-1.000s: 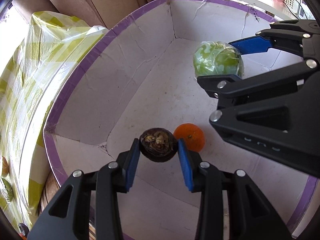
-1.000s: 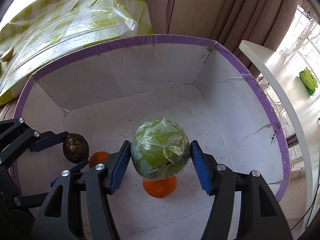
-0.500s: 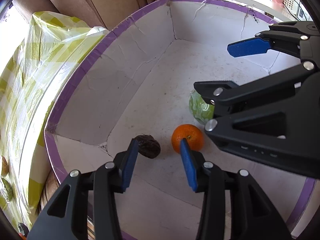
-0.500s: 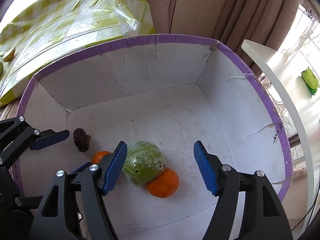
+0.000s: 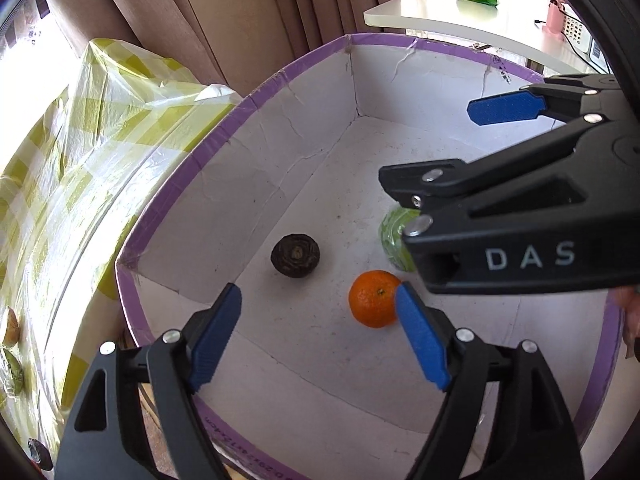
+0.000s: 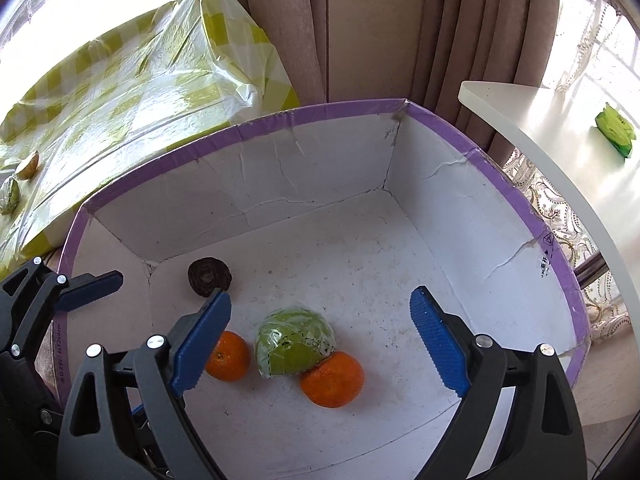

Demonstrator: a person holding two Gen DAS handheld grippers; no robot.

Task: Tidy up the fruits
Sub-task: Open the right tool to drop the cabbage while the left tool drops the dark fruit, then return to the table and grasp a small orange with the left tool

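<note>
- Your left gripper hangs over the near left part of the white box with the purple rim; its jaws are opening, nothing sits between the blue pads, nothing is held.
- Your right gripper is over the middle of the same box, jaws spreading wide and opening too, and it grips nothing. The wrapped green fruit shows between the pads in the right wrist view, but it lies down on the floor, apart from them.
- The dark brown fruit lies on the box floor near the left wall. It looks round, wrinkly, almost black, with a paler puckered spot on top.
- The wrapped green fruit is a pale green lump in shiny clear film, roughly dome shaped, leaning on 1 of the 2 oranges.
- That orange touches its lower right side; the other orange sits just beside it on the left. Both look bright, smooth and round.
- Beside the box, a yellow-green checked cloth under clear plastic has a few small fruits at its left edge, too small to tell apart.
</note>
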